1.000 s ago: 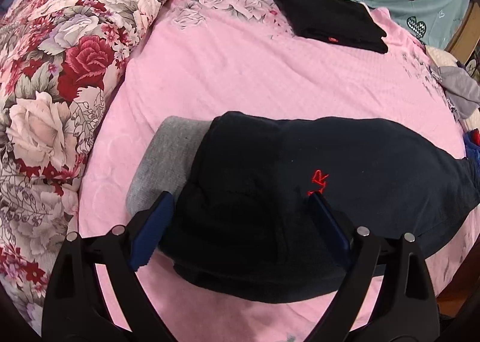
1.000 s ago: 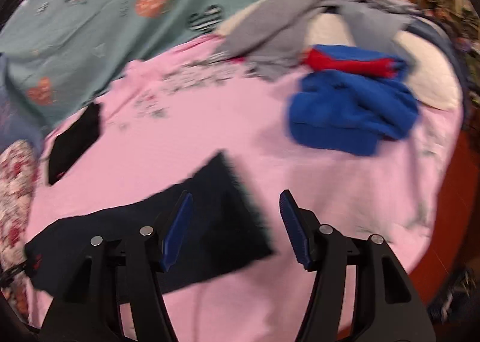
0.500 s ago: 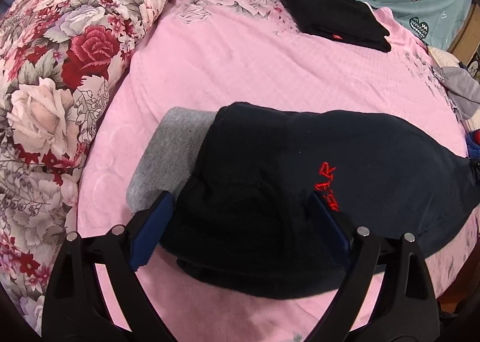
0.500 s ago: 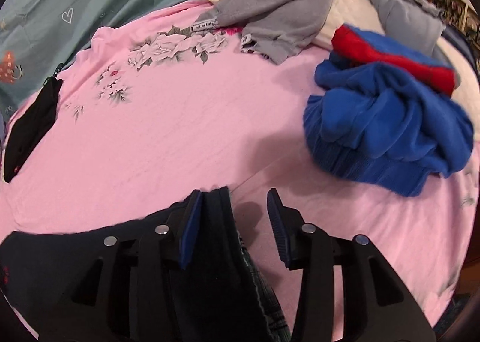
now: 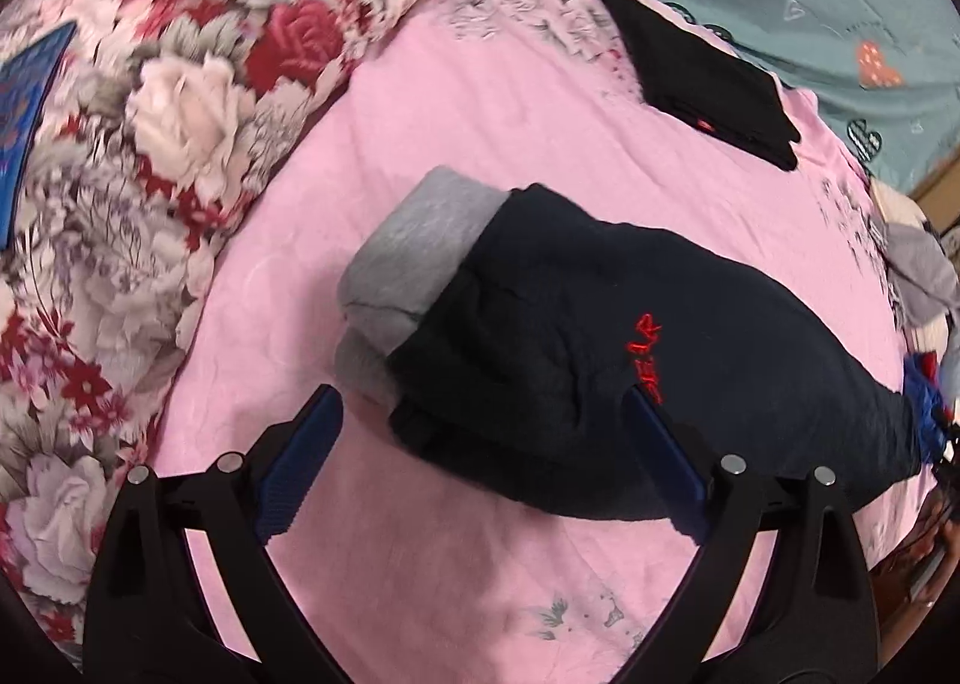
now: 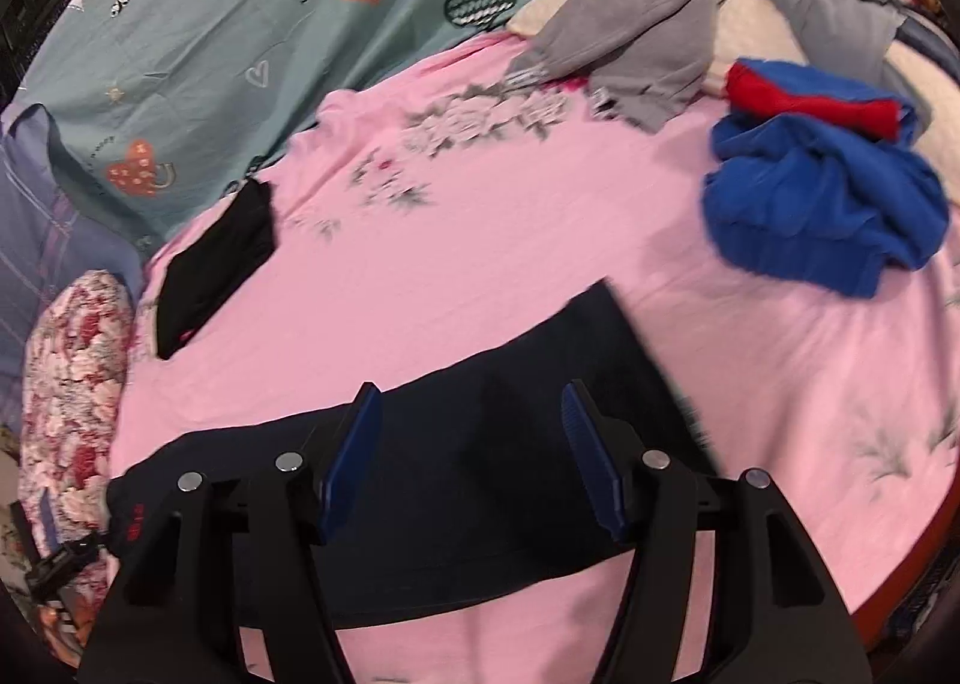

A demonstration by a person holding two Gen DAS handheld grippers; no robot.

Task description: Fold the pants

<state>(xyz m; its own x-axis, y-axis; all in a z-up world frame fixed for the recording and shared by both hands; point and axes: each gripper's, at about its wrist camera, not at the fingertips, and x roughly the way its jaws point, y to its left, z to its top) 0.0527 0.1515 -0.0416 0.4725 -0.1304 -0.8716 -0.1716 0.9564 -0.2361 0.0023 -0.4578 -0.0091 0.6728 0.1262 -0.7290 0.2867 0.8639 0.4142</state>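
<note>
Dark navy pants (image 5: 600,336) with red lettering and a grey waistband (image 5: 414,252) lie flat across the pink bedsheet (image 5: 480,102). My left gripper (image 5: 480,456) is open and empty, hovering just above the waist end. In the right wrist view the pant legs (image 6: 510,444) stretch across the sheet (image 6: 480,240), with the leg end at the right. My right gripper (image 6: 471,456) is open and empty above the legs, touching nothing.
Folded black pants (image 5: 696,72) lie at the far side of the bed, also in the right wrist view (image 6: 210,270). A floral quilt (image 5: 150,144) lies along the left. A blue and red garment (image 6: 822,198) and grey clothes (image 6: 660,54) are piled at the right.
Both grippers have pulled back from the pants. The right gripper, half closed by the leg end half a second ago, has opened wide and moved back over the legs.
</note>
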